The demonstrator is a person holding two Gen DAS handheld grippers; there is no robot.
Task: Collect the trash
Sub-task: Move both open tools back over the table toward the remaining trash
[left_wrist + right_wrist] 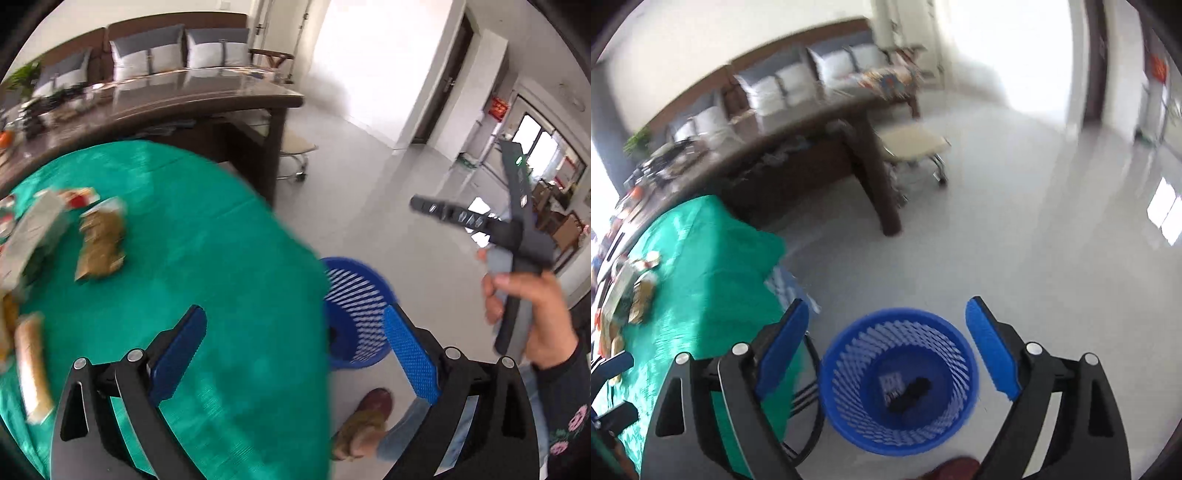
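One blue basket (897, 384), two dark items (905, 393) inside; several blurred wrappers (101, 245) on one green cloth (221, 258).

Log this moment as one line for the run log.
left tongs open, empty, over green table edge | right tongs open above blue basket | wrappers on table

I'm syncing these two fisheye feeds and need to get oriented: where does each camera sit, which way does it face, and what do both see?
Left wrist: sits on the left gripper, looking over the green-covered table with its wrappers; its open blue fingers, the person's right hand holding the right gripper, and a shoe show.
Right wrist: sits on the right gripper, tilted down at the blue basket on the floor; only its open fingers show clearly.
Shared: basket, green table, dark desk, sofa.
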